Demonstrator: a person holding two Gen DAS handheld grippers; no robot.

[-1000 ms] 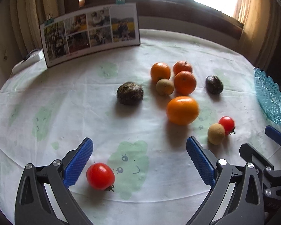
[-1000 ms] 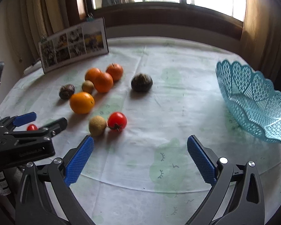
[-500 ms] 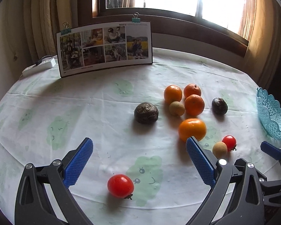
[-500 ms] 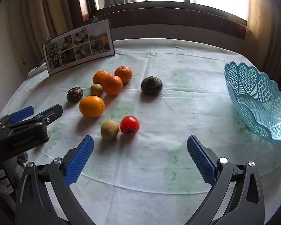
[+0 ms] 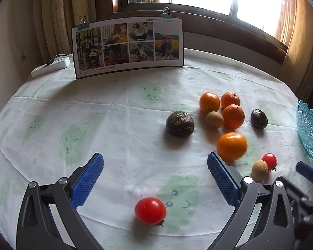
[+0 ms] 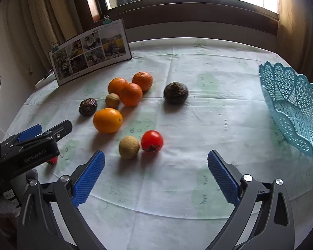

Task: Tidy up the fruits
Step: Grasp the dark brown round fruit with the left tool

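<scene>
The left claw (image 5: 155, 177) sits at the bottom of its own view, angled downward, blue pads spread wide with nothing pressed between them. The right claw (image 6: 156, 177) is likewise angled down at the bottom of its frame, jaws wide but closing, nothing between them.

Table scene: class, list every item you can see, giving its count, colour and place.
Oranges: four, orange, mid-table cluster.
Tomatoes: two, red; one beside a tan fruit, one between the left tongs' fingers, untouched.
Small tan fruits: two, among the cluster.
Dark fruits: two, brown-purple; larger one apart.
Basket: one, turquoise, empty, table's right edge.
Photo board: one, upright at back.
Power strip: one, white, back left.
Tablecloth: white, green prints.
Left tongs: blue pads, open.
Right tongs: open, closing, nothing between.
</scene>
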